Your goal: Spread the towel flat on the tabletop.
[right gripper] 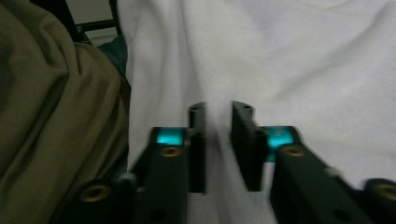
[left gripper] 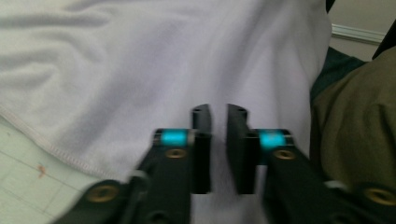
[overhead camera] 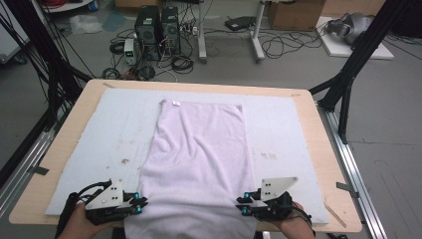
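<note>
A pale lilac towel (overhead camera: 199, 149) lies lengthwise on the grey mat (overhead camera: 99, 129), and its near end hangs over the table's front edge. My left gripper (overhead camera: 141, 205) is at the towel's near left edge and my right gripper (overhead camera: 241, 205) at its near right edge. In the left gripper view the jaws (left gripper: 218, 112) stand close together with towel (left gripper: 140, 70) cloth in the narrow gap. The right gripper view has the jaws (right gripper: 219, 109) just as close, with a fold of towel (right gripper: 303, 70) running in between them.
The mat covers most of the wooden table (overhead camera: 318, 149). The person's olive clothing (left gripper: 359, 121) (right gripper: 46, 93) is close behind the towel's hanging end. Beyond the table are computer towers (overhead camera: 157, 30), floor cables and black frame legs (overhead camera: 348, 74).
</note>
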Action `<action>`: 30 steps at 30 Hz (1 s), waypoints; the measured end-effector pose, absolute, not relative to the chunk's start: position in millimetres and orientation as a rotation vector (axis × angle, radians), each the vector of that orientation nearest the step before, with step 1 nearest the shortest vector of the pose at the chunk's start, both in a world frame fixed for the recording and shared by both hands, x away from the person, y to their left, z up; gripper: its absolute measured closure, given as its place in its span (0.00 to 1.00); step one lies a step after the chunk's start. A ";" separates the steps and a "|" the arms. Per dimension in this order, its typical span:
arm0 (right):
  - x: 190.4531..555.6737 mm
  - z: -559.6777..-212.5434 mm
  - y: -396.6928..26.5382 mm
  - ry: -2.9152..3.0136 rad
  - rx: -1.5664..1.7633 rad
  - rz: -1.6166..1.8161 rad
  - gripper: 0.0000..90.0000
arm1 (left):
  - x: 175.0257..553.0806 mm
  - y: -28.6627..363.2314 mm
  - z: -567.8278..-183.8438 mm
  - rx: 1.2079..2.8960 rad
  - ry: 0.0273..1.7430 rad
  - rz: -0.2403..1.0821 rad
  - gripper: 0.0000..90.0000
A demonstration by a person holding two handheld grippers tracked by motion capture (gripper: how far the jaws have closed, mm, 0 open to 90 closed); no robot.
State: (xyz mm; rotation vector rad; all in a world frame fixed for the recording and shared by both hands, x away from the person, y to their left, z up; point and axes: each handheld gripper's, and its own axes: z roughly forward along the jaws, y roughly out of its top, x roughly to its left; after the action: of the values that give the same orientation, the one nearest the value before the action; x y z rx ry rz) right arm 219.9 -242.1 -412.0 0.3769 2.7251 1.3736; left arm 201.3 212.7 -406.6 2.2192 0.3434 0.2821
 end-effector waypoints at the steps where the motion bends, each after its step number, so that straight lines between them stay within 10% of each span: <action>1: 219.4 -410.0 -242.8 2.725 0.382 1.354 0.77 | 205.6 211.0 -408.9 2.235 0.347 0.287 0.75; 8: 236.2 -433.1 -225.6 2.771 0.421 1.249 0.62 | 234.4 198.7 -437.6 2.319 0.420 0.215 0.65; 12: 238.6 -444.2 -223.8 2.777 0.450 1.199 0.75 | 232.2 200.5 -438.6 2.317 0.387 0.209 0.96; 14: 236.4 -443.9 -226.5 2.806 0.433 1.220 0.95 | 228.1 202.2 -437.5 2.322 0.372 0.199 0.98; 17: 229.3 -440.5 -229.8 2.837 0.371 1.262 0.92 | 219.3 209.0 -433.1 2.289 0.361 0.183 0.98; 24: 244.5 -428.9 -238.6 2.713 0.461 1.256 0.68 | 236.3 221.3 -432.5 2.273 0.500 0.260 0.61; 28: 253.4 -443.2 -230.0 2.765 0.455 1.162 0.72 | 240.3 214.8 -440.3 2.285 0.455 0.220 0.86; 30: 254.1 -445.8 -231.5 2.764 0.473 1.231 0.93 | 239.4 212.3 -438.3 2.315 0.428 0.240 0.97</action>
State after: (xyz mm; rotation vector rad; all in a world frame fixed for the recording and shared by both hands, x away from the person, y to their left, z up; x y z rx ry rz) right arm 254.1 -231.5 -445.8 0.4727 2.7636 1.2307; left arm 239.4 212.3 -438.3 2.3151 0.4276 0.2397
